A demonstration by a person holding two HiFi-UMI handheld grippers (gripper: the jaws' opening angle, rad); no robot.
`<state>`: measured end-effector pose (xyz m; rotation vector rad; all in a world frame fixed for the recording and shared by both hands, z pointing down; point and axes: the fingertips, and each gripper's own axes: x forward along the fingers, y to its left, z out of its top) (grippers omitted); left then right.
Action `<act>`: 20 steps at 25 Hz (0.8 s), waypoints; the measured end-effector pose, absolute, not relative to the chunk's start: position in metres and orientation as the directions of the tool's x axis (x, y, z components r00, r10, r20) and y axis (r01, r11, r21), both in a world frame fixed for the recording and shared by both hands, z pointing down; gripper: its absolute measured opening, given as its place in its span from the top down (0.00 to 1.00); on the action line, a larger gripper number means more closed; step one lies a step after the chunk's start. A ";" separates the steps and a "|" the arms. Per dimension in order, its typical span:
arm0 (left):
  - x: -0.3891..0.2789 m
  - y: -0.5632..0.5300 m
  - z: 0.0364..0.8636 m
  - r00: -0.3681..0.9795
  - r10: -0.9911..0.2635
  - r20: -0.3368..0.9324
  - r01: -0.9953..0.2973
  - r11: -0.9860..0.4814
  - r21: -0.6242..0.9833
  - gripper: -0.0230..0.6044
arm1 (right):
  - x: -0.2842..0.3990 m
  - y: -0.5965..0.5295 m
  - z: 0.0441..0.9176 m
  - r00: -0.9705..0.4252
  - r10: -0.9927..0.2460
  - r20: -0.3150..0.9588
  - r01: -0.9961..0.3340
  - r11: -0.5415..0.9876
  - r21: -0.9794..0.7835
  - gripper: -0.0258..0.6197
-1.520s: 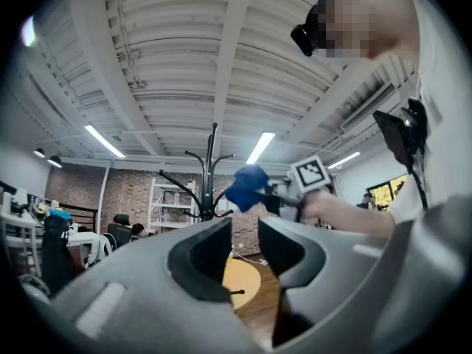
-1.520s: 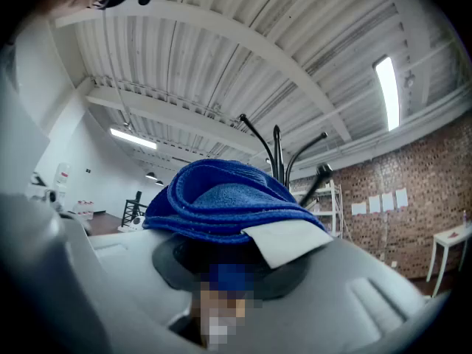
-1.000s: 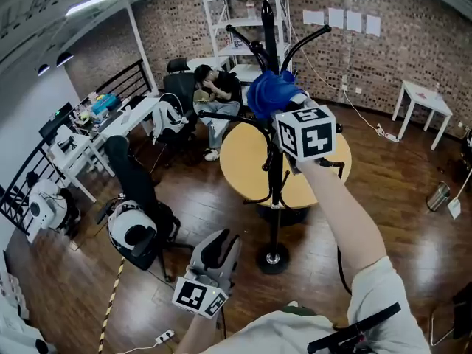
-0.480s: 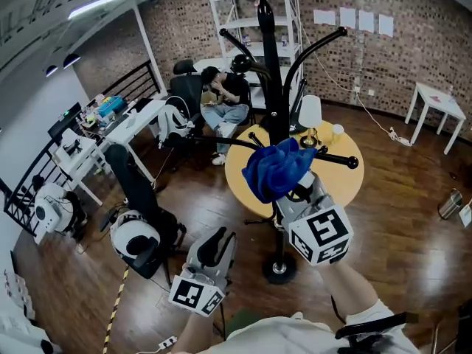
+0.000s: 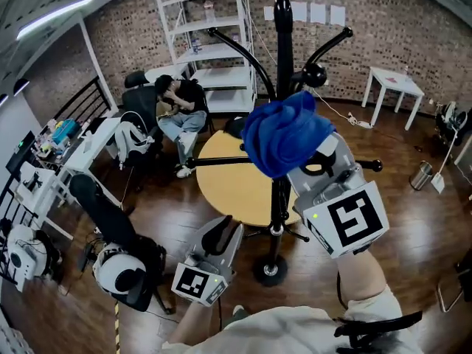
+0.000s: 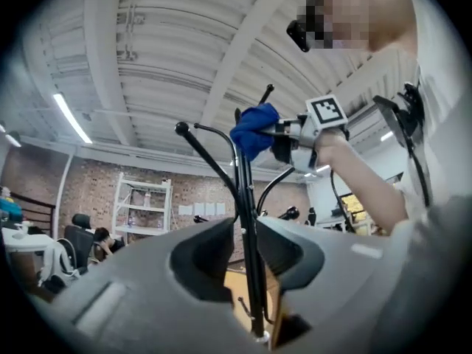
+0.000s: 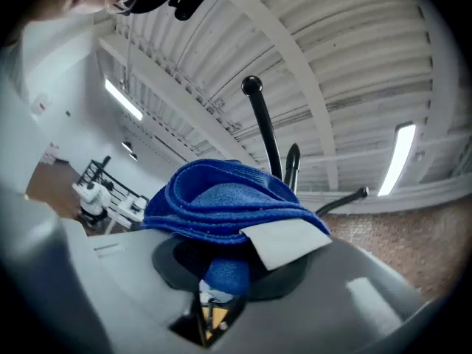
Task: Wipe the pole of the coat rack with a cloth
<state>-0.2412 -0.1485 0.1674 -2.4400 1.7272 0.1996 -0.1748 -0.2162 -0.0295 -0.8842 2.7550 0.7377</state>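
Right gripper (image 5: pixel 313 164) clamps the blue cloth (image 5: pixel 284 135) by the pole (image 5: pixel 283 50); left gripper (image 5: pixel 223 234) gapes empty

1. The right gripper (image 5: pixel 313 164) is held high in front of the chest. Its jaws point up and away, and its marker cube (image 5: pixel 348 220) faces the head camera.
2. Its jaws are closed on a bunched blue cloth (image 5: pixel 284 135), which bulges over and hides the jaw tips.
3. The right forearm (image 5: pixel 360 275) is bare and stretches upward out of a white sleeve (image 5: pixel 383 312).
4. The left gripper (image 5: pixel 220 238) hangs low, close to the body, with its jaws pointing forward.
5. Its two jaws stand apart.
6. Only a short piece of the left wrist (image 5: pixel 190 323) shows below it.
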 end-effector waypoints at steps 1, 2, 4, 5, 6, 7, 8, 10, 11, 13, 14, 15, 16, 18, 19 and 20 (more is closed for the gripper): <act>-0.249 -0.154 0.167 0.348 -0.917 -0.194 -0.937 -0.347 -0.037 0.81 | -0.180 -0.227 -0.038 -0.784 -0.560 -0.269 -0.618 0.659 0.429 0.81; -0.258 -0.159 0.166 0.361 -0.911 -0.201 -0.931 -0.363 -0.030 0.81 | -0.187 -0.238 -0.042 -0.756 -0.609 -0.241 -0.644 0.624 0.443 0.81; -0.274 -0.165 0.166 0.391 -0.895 -0.215 -0.918 -0.397 -0.016 0.81 | -0.201 -0.250 -0.037 -0.717 -0.667 -0.204 -0.670 0.578 0.466 0.81; -0.279 -0.166 0.168 0.412 -0.885 -0.216 -0.907 -0.420 -0.008 0.81 | -0.205 -0.253 -0.029 -0.697 -0.692 -0.188 -0.680 0.554 0.481 0.81; -0.283 -0.167 0.172 0.434 -0.876 -0.213 -0.896 -0.444 0.001 0.81 | -0.207 -0.255 -0.015 -0.672 -0.722 -0.166 -0.690 0.529 0.494 0.81; -0.286 -0.168 0.176 0.456 -0.866 -0.206 -0.884 -0.468 0.010 0.81 | -0.207 -0.258 0.001 -0.645 -0.751 -0.139 -0.700 0.509 0.501 0.81; -0.288 -0.170 0.180 0.477 -0.856 -0.199 -0.871 -0.490 0.017 0.81 | -0.208 -0.262 0.018 -0.622 -0.775 -0.109 -0.708 0.498 0.501 0.81; -0.288 -0.174 0.185 0.521 -0.834 -0.183 -0.845 -0.534 0.028 0.81 | -0.210 -0.267 0.046 -0.590 -0.805 -0.057 -0.720 0.493 0.489 0.81; -0.287 -0.175 0.187 0.543 -0.822 -0.175 -0.831 -0.556 0.032 0.81 | -0.210 -0.268 0.053 -0.581 -0.813 -0.049 -0.725 0.489 0.484 0.81; -0.282 -0.175 0.185 0.580 -0.797 -0.166 -0.805 -0.593 0.034 0.81 | -0.208 -0.261 0.050 -0.575 -0.814 -0.082 -0.745 0.479 0.465 0.81; -0.280 -0.174 0.182 0.595 -0.786 -0.171 -0.794 -0.607 0.030 0.81 | -0.205 -0.253 0.041 -0.578 -0.807 -0.122 -0.761 0.478 0.438 0.81; -0.278 -0.172 0.178 0.605 -0.776 -0.181 -0.786 -0.618 0.024 0.81 | -0.201 -0.240 0.031 -0.586 -0.793 -0.165 -0.773 0.487 0.407 0.81; -0.277 -0.170 0.175 0.609 -0.769 -0.192 -0.781 -0.624 0.020 0.81 | -0.198 -0.223 0.025 -0.608 -0.769 -0.196 -0.770 0.512 0.382 0.81; -0.281 -0.169 0.177 0.604 -0.771 -0.201 -0.784 -0.620 0.027 0.81 | -0.200 -0.180 0.034 -0.707 -0.682 -0.188 -0.696 0.623 0.357 0.81; -0.284 -0.170 0.182 0.598 -0.777 -0.196 -0.788 -0.615 0.037 0.81 | -0.205 -0.159 0.050 -0.764 -0.627 -0.154 -0.637 0.691 0.341 0.81; -0.287 -0.173 0.187 0.594 -0.783 -0.184 -0.791 -0.610 0.046 0.81 | -0.210 -0.141 0.074 -0.809 -0.579 -0.100 -0.578 0.752 0.319 0.81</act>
